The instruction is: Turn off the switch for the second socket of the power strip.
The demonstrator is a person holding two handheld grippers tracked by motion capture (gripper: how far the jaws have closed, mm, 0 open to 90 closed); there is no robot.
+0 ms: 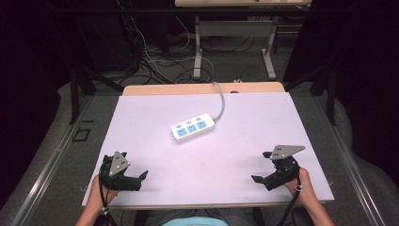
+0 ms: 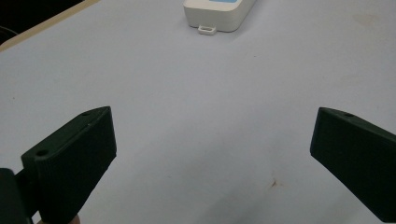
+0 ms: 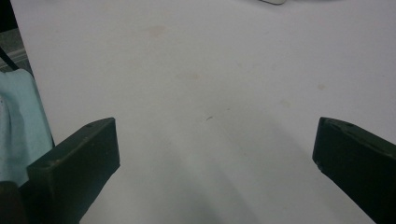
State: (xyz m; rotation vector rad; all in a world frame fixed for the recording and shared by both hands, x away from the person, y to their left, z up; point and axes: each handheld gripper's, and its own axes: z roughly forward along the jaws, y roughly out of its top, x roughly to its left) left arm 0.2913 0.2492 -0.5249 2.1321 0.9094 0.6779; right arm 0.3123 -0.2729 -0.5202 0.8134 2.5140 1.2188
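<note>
I hold my left gripper low over the near left corner of the white table, its jaws spread wide with nothing between them. In the left gripper view those jaws frame bare tabletop, and the white power strip lies well ahead of them, past the gap and slightly toward the middle, its near end and small mounting tab facing me.

My right gripper sits near the right front corner, jaws likewise wide apart and empty, pointing inward across the table. In the right gripper view, just a sliver of the power strip peeks in at the top edge, far beyond my jaws.

From the high view the power strip lies at the middle of the table, angled, its blue sockets up, well apart from both grippers. Its grey cord curves off toward the far edge.
</note>
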